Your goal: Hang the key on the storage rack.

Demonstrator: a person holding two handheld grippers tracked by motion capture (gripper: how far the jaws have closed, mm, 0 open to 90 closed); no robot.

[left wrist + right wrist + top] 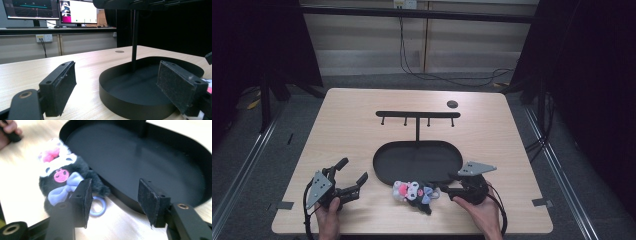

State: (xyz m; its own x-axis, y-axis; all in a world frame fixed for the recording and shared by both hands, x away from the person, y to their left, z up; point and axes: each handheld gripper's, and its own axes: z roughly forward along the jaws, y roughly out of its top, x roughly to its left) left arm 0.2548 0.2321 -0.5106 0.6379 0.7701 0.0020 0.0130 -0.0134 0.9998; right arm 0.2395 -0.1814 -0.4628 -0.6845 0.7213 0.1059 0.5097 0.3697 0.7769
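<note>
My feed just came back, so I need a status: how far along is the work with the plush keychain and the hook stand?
Nothing looks finished: the four hooks on the stand are bare and its tray is empty. In hand: the right gripper is open next to the plush keychain, whose blue ring lies on the table between the jaws, ungripped. The left gripper waits open. Probably left: grasp the ring and hang it.
</note>
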